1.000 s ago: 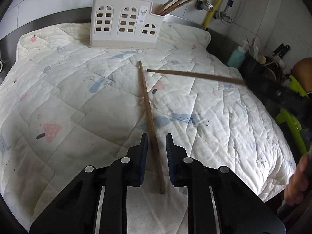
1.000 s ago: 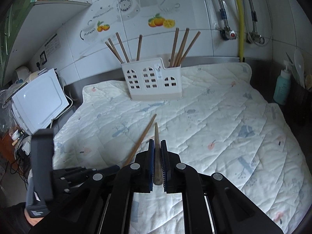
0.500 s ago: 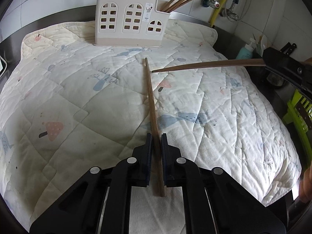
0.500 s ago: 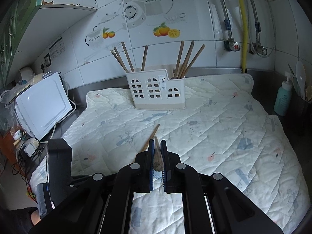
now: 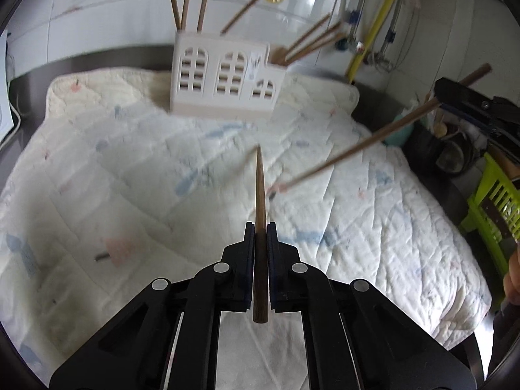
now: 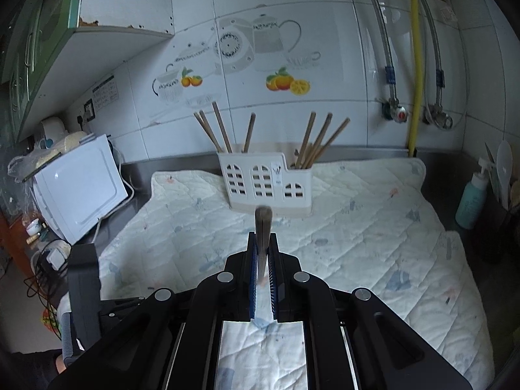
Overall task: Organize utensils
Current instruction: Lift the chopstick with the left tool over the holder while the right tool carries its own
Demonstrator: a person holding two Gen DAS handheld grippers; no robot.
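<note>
Holding one chopstick (image 5: 260, 195) clenched lengthwise in my left fingers (image 5: 260, 227) and another (image 6: 262, 224) in my right fingers (image 6: 263, 237), both clear of the quilted worktop (image 6: 357, 227), tips toward the far holder (image 6: 265, 185) for easy dropping in

Both tools are matte black plastic with angular, ribbed arms joined by round silver screw heads. The left tool (image 5: 260, 227) carries two narrow fingers (image 5: 249, 260) lined with dark blue pads. The right tool (image 6: 262, 237) is built the same, its pads (image 6: 252, 279) brighter blue with a toothed edge
</note>
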